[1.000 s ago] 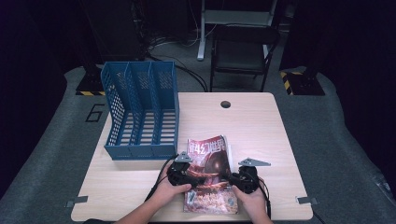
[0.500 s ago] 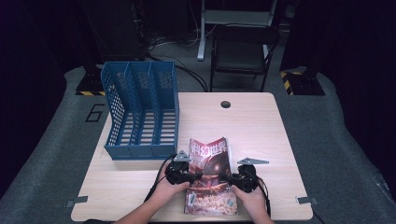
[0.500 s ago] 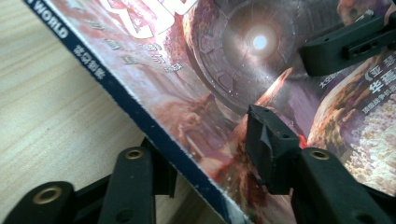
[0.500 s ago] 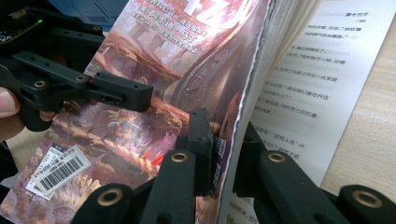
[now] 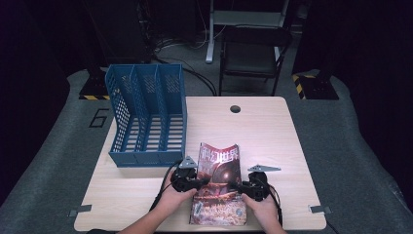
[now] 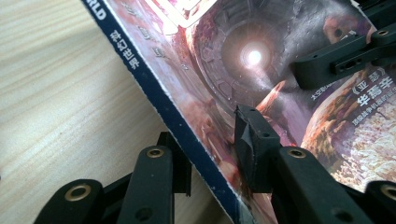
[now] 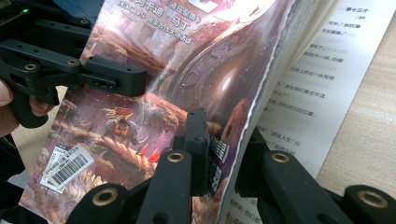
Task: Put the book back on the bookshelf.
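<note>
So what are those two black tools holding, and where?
A magazine. The left tool clamps its blue spine edge, its jaws having just closed; the right tool clamps the opposite, open page edge.

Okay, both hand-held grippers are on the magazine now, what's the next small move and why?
Probably lift the magazine slightly off the table, level. The left hand-held gripper, whose jaws have just been closing, straddles the spine edge, and the right hand-held gripper clamps the cover and some pages at the opposite edge, while loose pages hang below. The blue file rack stands to the left, a likely destination.
</note>
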Demonstrator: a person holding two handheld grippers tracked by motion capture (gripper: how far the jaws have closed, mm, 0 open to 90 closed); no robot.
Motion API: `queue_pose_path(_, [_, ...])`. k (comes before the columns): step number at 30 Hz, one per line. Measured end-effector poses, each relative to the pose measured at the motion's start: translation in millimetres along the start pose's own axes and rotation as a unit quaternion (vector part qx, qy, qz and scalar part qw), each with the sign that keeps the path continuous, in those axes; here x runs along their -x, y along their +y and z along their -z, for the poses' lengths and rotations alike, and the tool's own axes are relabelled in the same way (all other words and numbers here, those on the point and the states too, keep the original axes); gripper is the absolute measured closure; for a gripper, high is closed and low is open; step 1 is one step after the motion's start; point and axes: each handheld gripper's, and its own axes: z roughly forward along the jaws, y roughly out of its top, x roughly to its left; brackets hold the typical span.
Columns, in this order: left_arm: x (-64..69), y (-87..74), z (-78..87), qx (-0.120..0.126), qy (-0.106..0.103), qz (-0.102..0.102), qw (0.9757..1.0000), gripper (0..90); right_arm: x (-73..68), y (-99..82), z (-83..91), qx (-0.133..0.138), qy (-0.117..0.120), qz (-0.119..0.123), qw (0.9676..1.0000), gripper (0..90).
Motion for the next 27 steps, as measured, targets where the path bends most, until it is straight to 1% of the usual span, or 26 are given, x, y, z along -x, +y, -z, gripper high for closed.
queue_pose_path(1, [0.8, 0.4, 0.2, 0.004, 0.003, 0.0, 1.0, 69.0, -0.3, 0.1, 0.3, 0.0, 0.0, 0.001, 1.0, 78.5])
queue_pose_path(2, [0.7, 1.5, 2.1, 0.002, -0.001, -0.002, 1.0, 69.1, -0.8, 0.3, 0.4, 0.001, 0.0, 0.001, 1.0, 78.5])
queue_pose_path(3, [0.6, 2.3, 3.5, 0.005, -0.003, -0.003, 1.0, 69.5, -0.5, 0.7, 0.5, 0.002, 0.001, 0.008, 1.0, 78.4])
queue_pose_path(4, [0.4, 3.3, 5.3, 0.006, -0.004, -0.007, 0.9999, 69.9, -1.0, 0.8, 1.0, 0.003, 0.002, 0.007, 1.0, 78.4])
queue_pose_path(6, [0.2, 5.1, 8.6, 0.01, -0.006, -0.007, 0.9999, 70.4, -2.9, 1.7, 2.6, 0.001, 0.003, 0.01, 0.9999, 78.2])
queue_pose_path(7, [0.5, 5.9, 10.1, 0.013, -0.007, -0.005, 0.9999, 70.7, -3.6, 2.3, 3.0, 0.003, 0.004, 0.016, 0.9999, 78.3])
queue_pose_path(9, [0.8, 6.7, 12.5, 0.019, -0.007, -0.007, 0.9998, 71.1, -5.5, 3.3, 4.1, 0.003, 0.005, 0.022, 0.9997, 78.5])
queue_pose_path(14, [1.2, 9.8, 18.9, 0.019, -0.013, -0.007, 0.9997, 71.9, -7.2, 5.1, 5.9, 0.004, 0.01, 0.033, 0.9994, 79.3])
queue_pose_path(15, [2.0, 10.4, 19.8, 0.024, -0.011, -0.007, 0.9996, 72.1, -7.9, 5.4, 6.4, 0.003, 0.011, 0.03, 0.9995, 79.3])
queue_pose_path(17, [2.5, 11.1, 21.6, 0.026, -0.011, -0.008, 0.9996, 72.4, -8.6, 6.0, 7.3, 0.003, 0.012, 0.03, 0.9995, 79.4])
queue_pose_path(18, [2.6, 12.0, 23.5, 0.03, -0.013, -0.008, 0.9994, 72.4, -9.1, 7.0, 7.9, 0.005, 0.012, 0.032, 0.9994, 79.5])
queue_pose_path(19, [2.5, 12.9, 25.9, 0.031, -0.014, -0.008, 0.9994, 72.7, -10.5, 7.7, 9.6, 0.004, 0.015, 0.03, 0.9994, 79.4])
queue_pose_path(20, [2.2, 14.7, 29.5, 0.031, -0.018, -0.012, 0.9993, 73.2, -11.0, 9.0, 10.6, 0.01, 0.018, 0.033, 0.9992, 79.1])
queue_pose_path(21, [2.1, 15.5, 31.1, 0.033, -0.017, -0.015, 0.9992, 73.5, -11.5, 9.5, 11.0, 0.011, 0.019, 0.032, 0.9992, 79.0])
queue_pose_path(22, [2.1, 16.0, 32.2, 0.036, -0.021, -0.013, 0.999, 73.9, -12.2, 10.3, 11.6, 0.008, 0.023, 0.032, 0.9992, 78.8])
queue_pose_path(23, [2.2, 16.0, 32.6, 0.042, -0.016, -0.013, 0.9989, 74.2, -12.1, 11.3, 11.4, 0.008, 0.025, 0.032, 0.9991, 78.7])
queue_pose_path(24, [1.8, 16.3, 33.9, 0.039, -0.02, -0.013, 0.999, 74.5, -12.2, 11.9, 11.8, 0.006, 0.027, 0.029, 0.9992, 78.6])
queue_pose_path(25, [1.8, 16.3, 33.9, 0.039, -0.02, -0.013, 0.999, 74.8, -12.2, 12.3, 12.0, 0.004, 0.03, 0.028, 0.9992, 78.4])
queue_pose_path(27, [3.2, 16.4, 35.0, 0.038, -0.017, -0.019, 0.9989, 75.0, -12.4, 12.6, 12.1, 0.0, 0.032, 0.026, 0.9992, 78.0])
